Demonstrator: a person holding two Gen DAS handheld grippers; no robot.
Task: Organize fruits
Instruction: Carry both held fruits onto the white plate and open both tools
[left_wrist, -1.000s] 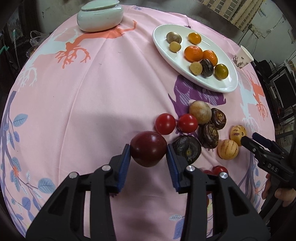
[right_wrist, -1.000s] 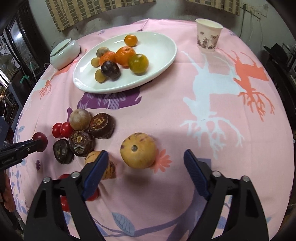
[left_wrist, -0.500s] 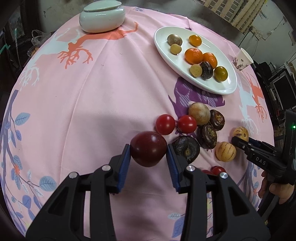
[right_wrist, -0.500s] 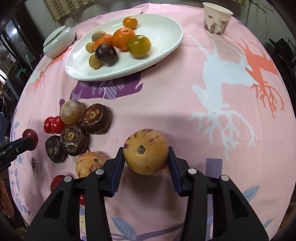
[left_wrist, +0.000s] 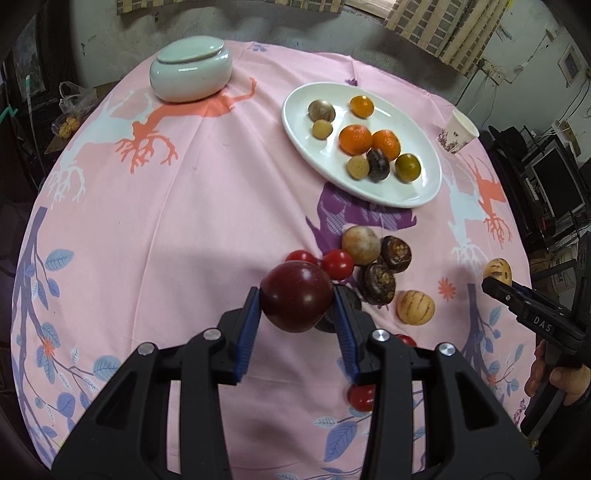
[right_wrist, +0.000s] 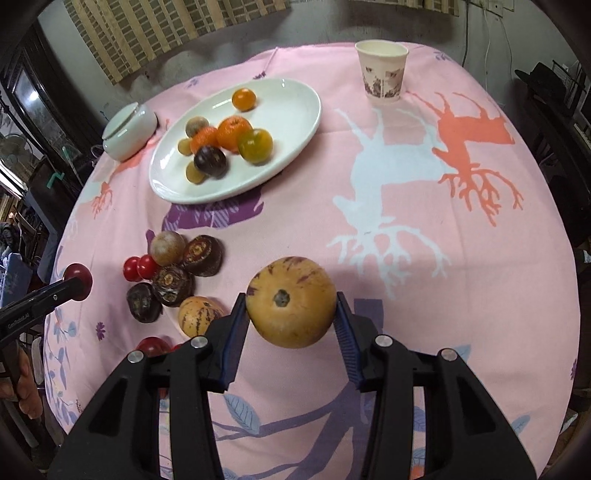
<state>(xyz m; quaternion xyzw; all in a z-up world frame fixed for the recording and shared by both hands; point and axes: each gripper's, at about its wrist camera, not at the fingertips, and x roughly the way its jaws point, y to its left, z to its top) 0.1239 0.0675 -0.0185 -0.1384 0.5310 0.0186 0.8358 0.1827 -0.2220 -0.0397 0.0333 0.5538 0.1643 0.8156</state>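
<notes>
L gripper (left_wrist: 297, 301) fingers clamped on dark red plum (left_wrist: 296, 291), held clear of the bench (left_wrist: 184, 221). R gripper (right_wrist: 291, 314) fingers clamped on yellow striped melon (right_wrist: 291, 301), also off the cloth. White plate (left_wrist: 424, 192) at 1 o'clock in L view, 11 o'clock in R view, already carries several fruits. Loose pile between grippers and plate: cherry tomatoes (left_wrist: 337, 263), brown round fruit (left_wrist: 360, 245), dark chestnut-like fruits (left_wrist: 396, 254), 2nd striped melon (left_wrist: 415, 307). Paper cup (right_wrist: 382, 70) at 1 o'clock in R view, lidded ceramic jar (left_wrist: 191, 74) at 11 in L view, both well apart from pile.
</notes>
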